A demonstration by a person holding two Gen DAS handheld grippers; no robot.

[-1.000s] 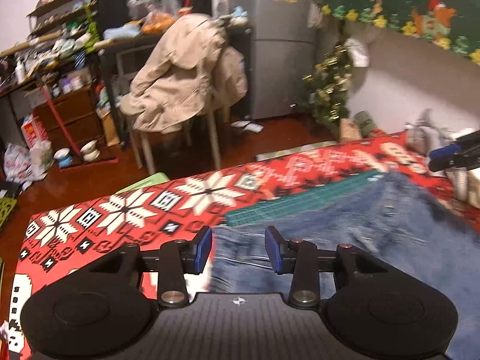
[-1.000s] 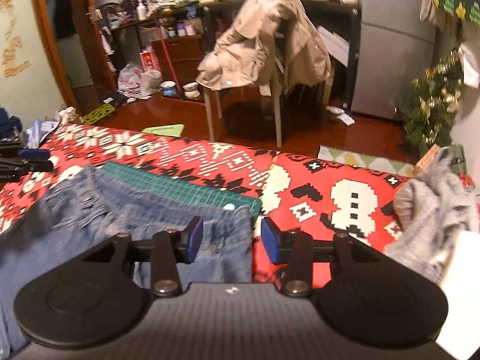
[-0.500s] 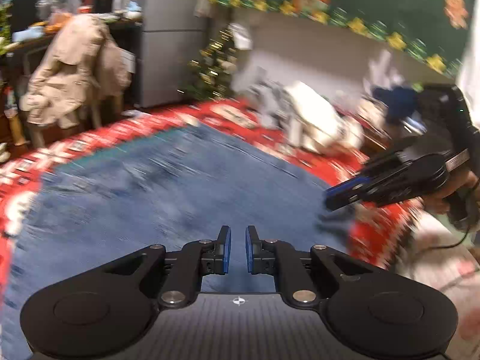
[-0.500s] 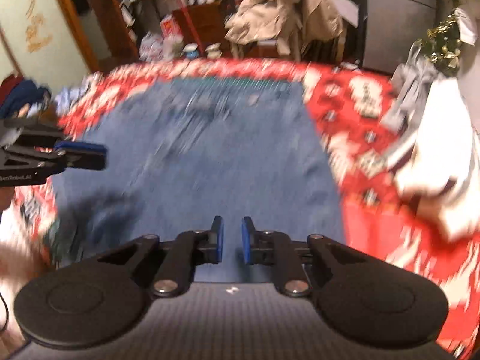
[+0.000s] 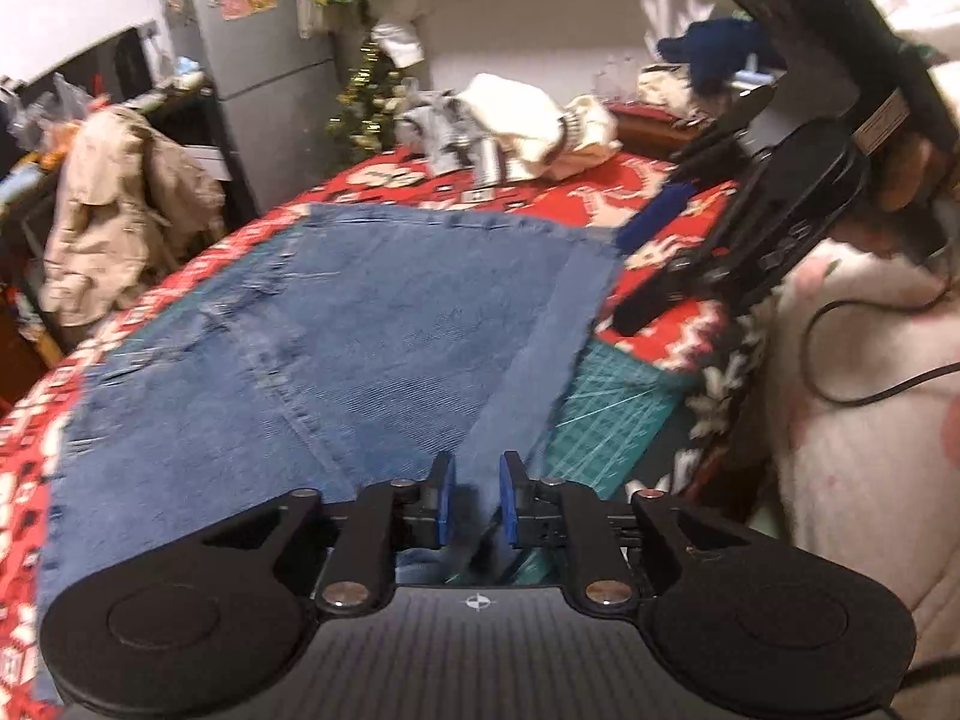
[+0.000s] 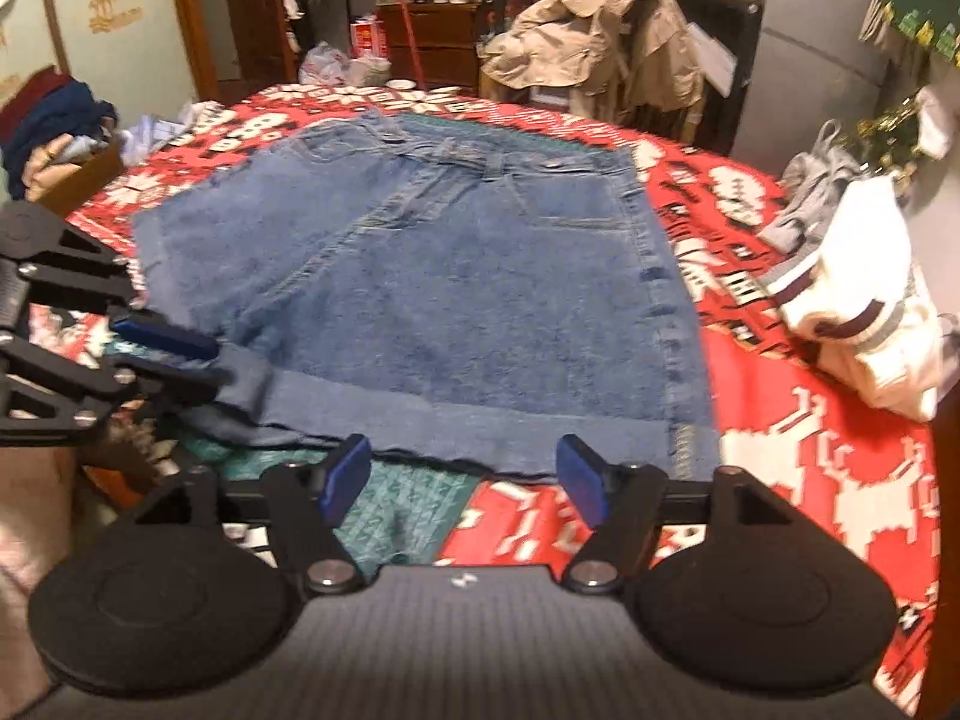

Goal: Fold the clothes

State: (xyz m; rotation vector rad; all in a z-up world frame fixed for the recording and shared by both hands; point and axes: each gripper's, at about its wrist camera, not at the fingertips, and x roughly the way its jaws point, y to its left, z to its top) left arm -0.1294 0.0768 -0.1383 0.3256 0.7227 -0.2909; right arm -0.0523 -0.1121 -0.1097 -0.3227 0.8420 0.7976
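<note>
A blue denim garment (image 6: 456,252) lies flat on the red patterned tablecloth (image 6: 828,480), waistband at the far end and a folded hem band along the near edge. My left gripper (image 5: 474,501) has the hem's left corner (image 5: 510,396) between its blue pads. Its jaws are opening, and the strip still rises from the table into them. In the right wrist view the left gripper (image 6: 204,360) comes in from the left at that lifted corner. My right gripper (image 6: 462,483) stands wide and still opening just short of the hem, nothing between its pads. It also shows as the right gripper (image 5: 636,264) past the denim's right edge.
A green cutting mat (image 6: 396,504) peeks out under the near hem. A white striped sweater (image 6: 858,300) and a grey garment (image 6: 822,192) lie at the right. A box of clothes (image 6: 54,132) sits far left. A chair with a beige jacket (image 6: 600,42) stands beyond.
Both grippers have swept from the table's far edge to its near edge, shut on denim on the way. The right jaws have since sprung wide off the hem. The left jaws have parted slightly.
</note>
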